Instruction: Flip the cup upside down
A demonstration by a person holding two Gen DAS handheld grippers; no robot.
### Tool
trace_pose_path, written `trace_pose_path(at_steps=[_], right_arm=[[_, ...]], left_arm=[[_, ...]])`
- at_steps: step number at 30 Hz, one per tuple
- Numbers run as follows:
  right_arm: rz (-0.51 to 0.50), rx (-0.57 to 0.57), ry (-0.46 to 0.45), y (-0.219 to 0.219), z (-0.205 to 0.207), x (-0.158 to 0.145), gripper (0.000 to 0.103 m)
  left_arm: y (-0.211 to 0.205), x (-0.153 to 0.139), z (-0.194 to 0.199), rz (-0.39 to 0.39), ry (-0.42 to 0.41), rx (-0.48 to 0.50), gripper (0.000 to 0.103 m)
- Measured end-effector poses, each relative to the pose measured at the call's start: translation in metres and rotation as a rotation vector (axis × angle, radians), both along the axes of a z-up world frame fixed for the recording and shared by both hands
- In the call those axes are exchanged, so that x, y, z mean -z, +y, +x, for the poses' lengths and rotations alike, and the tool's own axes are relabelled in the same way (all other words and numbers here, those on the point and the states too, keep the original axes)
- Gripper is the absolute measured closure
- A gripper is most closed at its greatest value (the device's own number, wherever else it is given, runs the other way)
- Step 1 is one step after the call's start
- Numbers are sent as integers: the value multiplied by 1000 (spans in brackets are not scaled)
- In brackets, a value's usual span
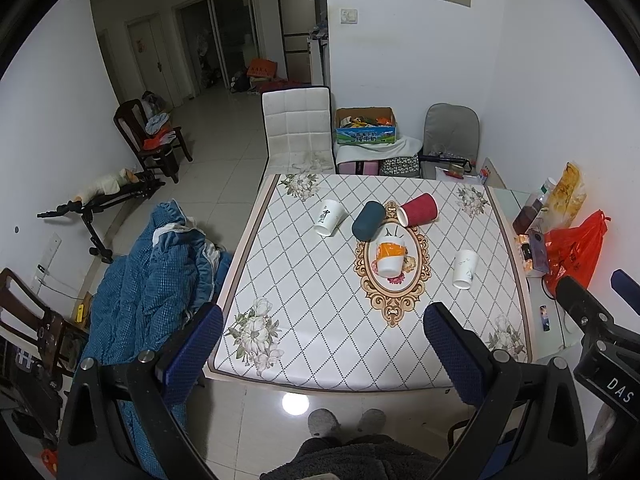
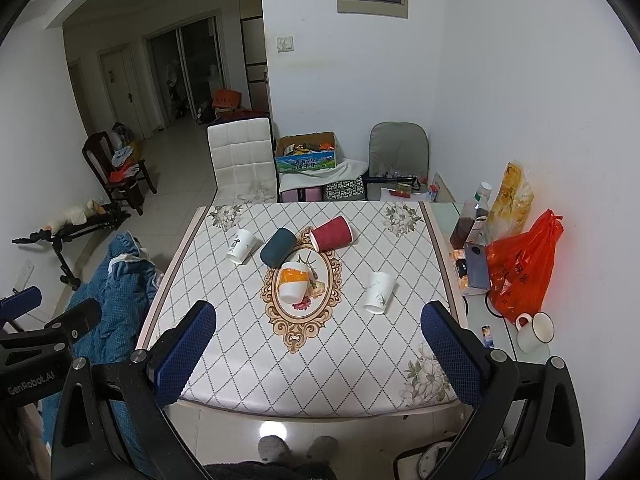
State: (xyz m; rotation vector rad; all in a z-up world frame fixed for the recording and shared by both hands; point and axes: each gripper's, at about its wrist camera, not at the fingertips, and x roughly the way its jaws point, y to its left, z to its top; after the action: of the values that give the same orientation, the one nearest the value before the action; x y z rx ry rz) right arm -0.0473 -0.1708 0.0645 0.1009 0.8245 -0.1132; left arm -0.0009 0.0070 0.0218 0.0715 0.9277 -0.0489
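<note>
Both claws hang above the near edge of the table (image 1: 304,320) with their jaws spread wide and nothing between them. The left gripper (image 1: 320,340) shows its two blue-padded fingers (image 1: 192,344) far apart, touching nothing; the tablecloth lies well below and ahead of them. The right gripper (image 2: 318,336) is likewise fully spread, its pads (image 2: 452,352) clear of every cup, framing the middle of the table from above.

Five cups stand or lie on the patterned cloth. An orange-and-white cup (image 2: 293,286) sits on the oval medallion at the centre, mouth up and tilted toward the camera. Just behind it a dark teal cup (image 2: 278,253) lies on its side, touching or nearly touching a red ribbed cup (image 2: 333,233) that also lies on its side at the medallion's far edge. A white cup with black writing (image 2: 241,246) stands to the left of the teal one, and another white cup (image 2: 378,292) stands apart to the right.

An orange plastic bag (image 2: 524,276) and a white mug (image 2: 534,332) rest on the glass side table (image 2: 500,336) at the right
</note>
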Motion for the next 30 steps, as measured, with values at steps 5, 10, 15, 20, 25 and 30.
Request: trace_pose_path(at_steps=[5,10,15,20,25,30], right_arm=[[-1,-3,2,1,-1,-2,0],[0,-3,-3,2,0,-5,0],[1,-4,-3,3,1,-6,0],[6,-7,-1,3,6,-5,0],[9,-9,14,0,16,-1,0],[11,-8,49,-8,29,19,0]], left_arm=[[1,0,0,1,-2,0,0],[0,0,-1,0,-3,1,0],[1,0,-1,-1,-3,0,0],[2,-2,-3,-1,-3,0,0],[-1,-3,-1,-4,15,-1,0],[-8,12,12,2,50,-18,0]])
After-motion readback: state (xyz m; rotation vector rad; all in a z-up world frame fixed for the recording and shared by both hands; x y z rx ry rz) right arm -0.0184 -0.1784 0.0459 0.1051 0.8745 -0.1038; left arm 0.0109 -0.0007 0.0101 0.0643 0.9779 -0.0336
